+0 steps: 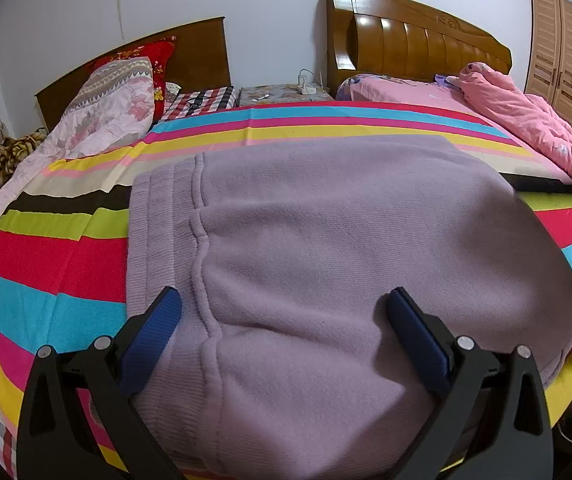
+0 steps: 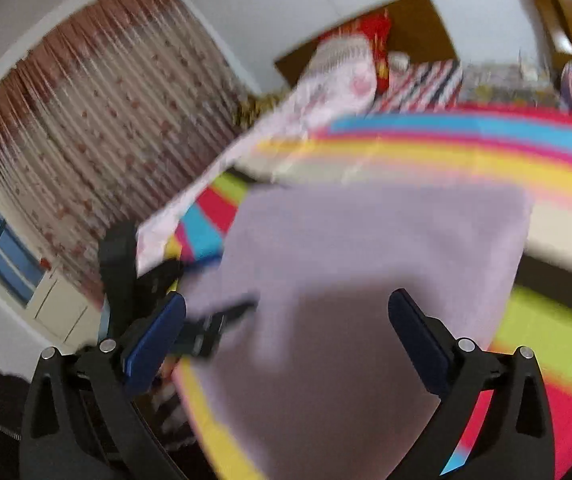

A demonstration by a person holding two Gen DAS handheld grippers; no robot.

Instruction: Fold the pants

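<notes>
Pants [image 1: 346, 260] lie folded on the bed [image 1: 46, 248].
Left gripper [image 1: 284, 308] and right gripper [image 2: 286, 312] jaws apart, empty, above them.

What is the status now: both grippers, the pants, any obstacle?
Left gripper open, over the lilac fleece pants. Right gripper open, holds nothing; its view blurred. Pants lie folded on the striped bedsheet. No obstacle on them.

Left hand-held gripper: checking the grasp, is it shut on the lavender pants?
No, the left hand-held gripper is open above the lavender pants.
</notes>
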